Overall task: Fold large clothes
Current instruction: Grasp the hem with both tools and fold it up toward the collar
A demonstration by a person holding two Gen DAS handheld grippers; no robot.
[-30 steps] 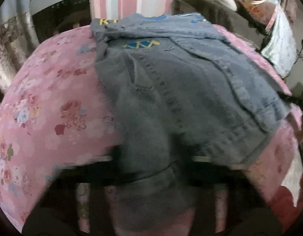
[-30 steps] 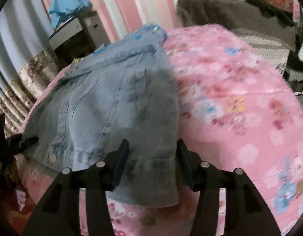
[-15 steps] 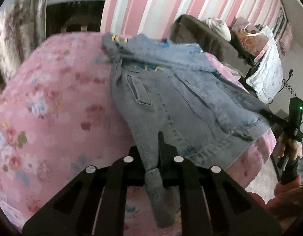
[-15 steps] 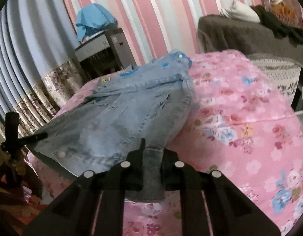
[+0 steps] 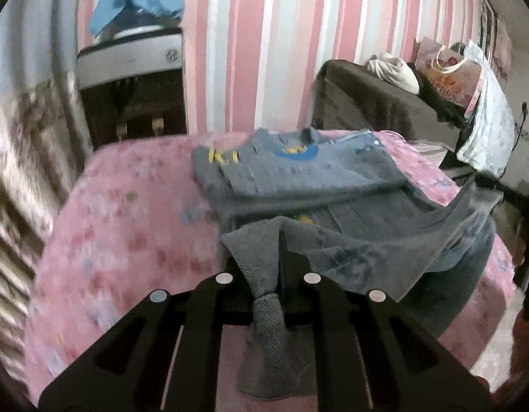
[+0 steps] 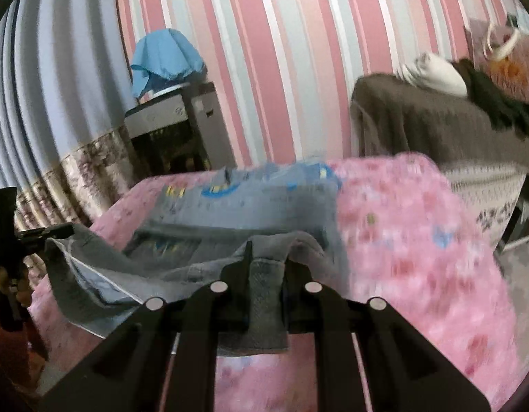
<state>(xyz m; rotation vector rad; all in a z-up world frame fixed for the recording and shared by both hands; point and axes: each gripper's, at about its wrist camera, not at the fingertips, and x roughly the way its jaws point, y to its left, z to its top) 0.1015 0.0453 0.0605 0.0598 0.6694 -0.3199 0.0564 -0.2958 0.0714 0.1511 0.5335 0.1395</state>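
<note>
Denim jacket [image 5: 298, 178] on the pink bedcover [image 5: 127, 226], bottom hem now lifted clear (flat a second ago); left gripper [image 5: 264, 274] and right gripper [image 6: 266, 274] both just clamped on hem corners; ready for folding toward the collar.

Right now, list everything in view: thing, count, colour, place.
jacket: one, blue denim, on the bed, near hem lifted
bed: one, pink floral cover, centre
cabinet: one, grey, by the striped wall
cloth: one, light blue, on the cabinet
sofa: one, brown, far right
bag: one, pink, on the sofa
left gripper: black, shut on the jacket
right gripper: black, shut on the jacket
</note>
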